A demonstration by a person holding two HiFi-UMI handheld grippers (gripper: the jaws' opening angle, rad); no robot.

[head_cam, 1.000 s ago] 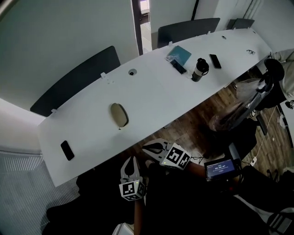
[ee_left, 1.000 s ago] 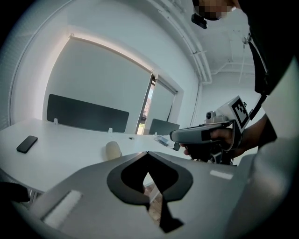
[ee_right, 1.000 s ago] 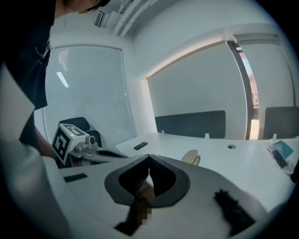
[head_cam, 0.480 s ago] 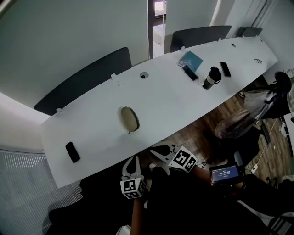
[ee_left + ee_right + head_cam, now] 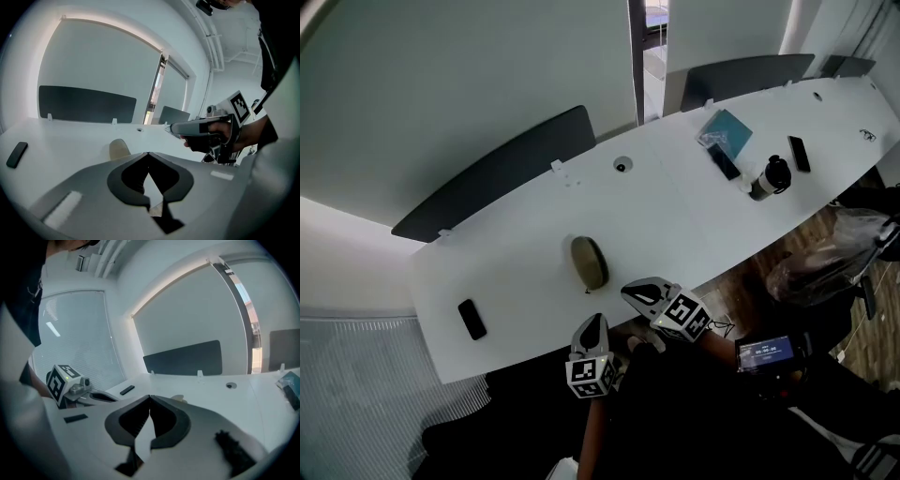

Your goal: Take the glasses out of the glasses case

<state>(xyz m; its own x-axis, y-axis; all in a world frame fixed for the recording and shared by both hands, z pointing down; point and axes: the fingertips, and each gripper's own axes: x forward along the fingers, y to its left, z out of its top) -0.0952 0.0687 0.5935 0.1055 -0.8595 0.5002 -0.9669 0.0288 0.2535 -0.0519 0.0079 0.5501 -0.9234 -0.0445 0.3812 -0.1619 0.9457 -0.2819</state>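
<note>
A tan oval glasses case (image 5: 590, 262) lies closed on the long white table (image 5: 675, 202), near its front edge. The case also shows as a beige hump (image 5: 119, 148) just beyond my left jaws, and as a sliver (image 5: 178, 399) past my right ones. My left gripper (image 5: 593, 325) hovers at the table's front edge, just short of the case, shut and empty. My right gripper (image 5: 630, 290) is a little to the case's right, over the table edge, shut with nothing in it. The glasses are not visible.
A black phone (image 5: 472, 319) lies at the table's left end. Farther right stand a dark tumbler (image 5: 769, 176), another phone (image 5: 799, 153) and a teal booklet (image 5: 724, 132). Dark screens (image 5: 502, 167) line the far edge. A cable port (image 5: 622, 165) sits mid-table.
Both grippers have come forward from below the table edge toward the case. The head view has shifted, so the table and case now sit farther right in the picture.
</note>
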